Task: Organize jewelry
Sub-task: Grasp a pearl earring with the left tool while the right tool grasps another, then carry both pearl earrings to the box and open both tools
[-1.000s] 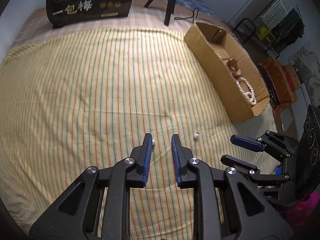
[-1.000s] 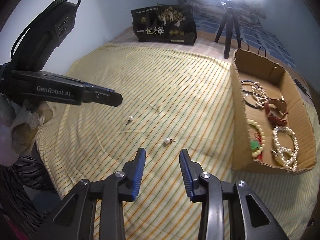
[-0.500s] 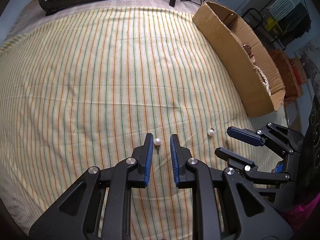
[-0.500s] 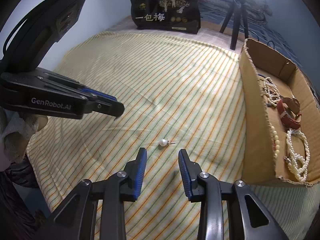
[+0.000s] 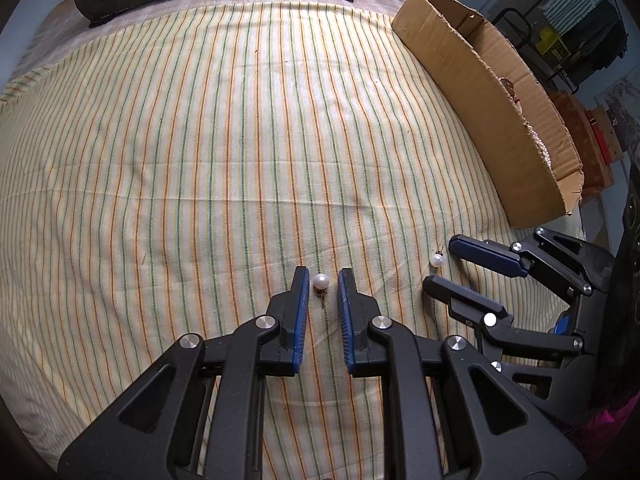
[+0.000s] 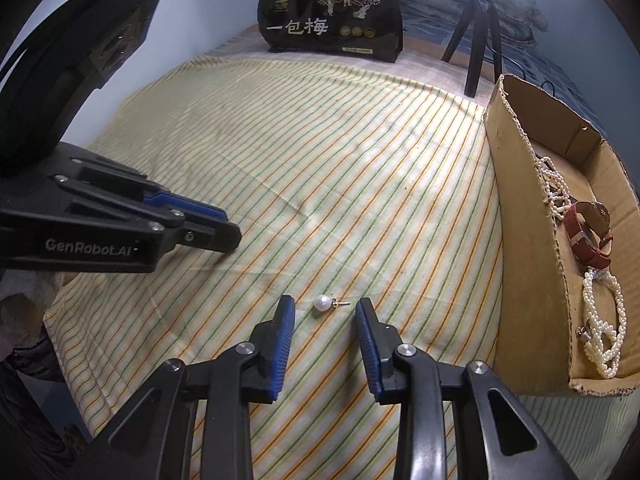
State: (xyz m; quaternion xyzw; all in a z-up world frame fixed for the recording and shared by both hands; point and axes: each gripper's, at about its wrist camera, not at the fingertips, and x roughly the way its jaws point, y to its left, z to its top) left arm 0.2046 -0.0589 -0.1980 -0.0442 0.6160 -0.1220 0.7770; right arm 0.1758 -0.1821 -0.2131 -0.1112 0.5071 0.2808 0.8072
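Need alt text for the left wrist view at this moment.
The open left gripper straddles a pearl earring on the striped cloth. The open right gripper flanks a second pearl earring, with the cardboard box beyond.

Striped cloth [image 5: 200, 160]: woven, matt, lightly creased. Pearl earrings [image 5: 321, 281] [image 6: 322, 303]: glossy, smooth. Cardboard box [image 6: 520, 240]: matt, rough torn rim. Inside box, watch strap [image 6: 588, 240]: smooth, leather-like. Gripper fingers [image 6: 280, 340]: matt black plastic, ribbed blue pads.
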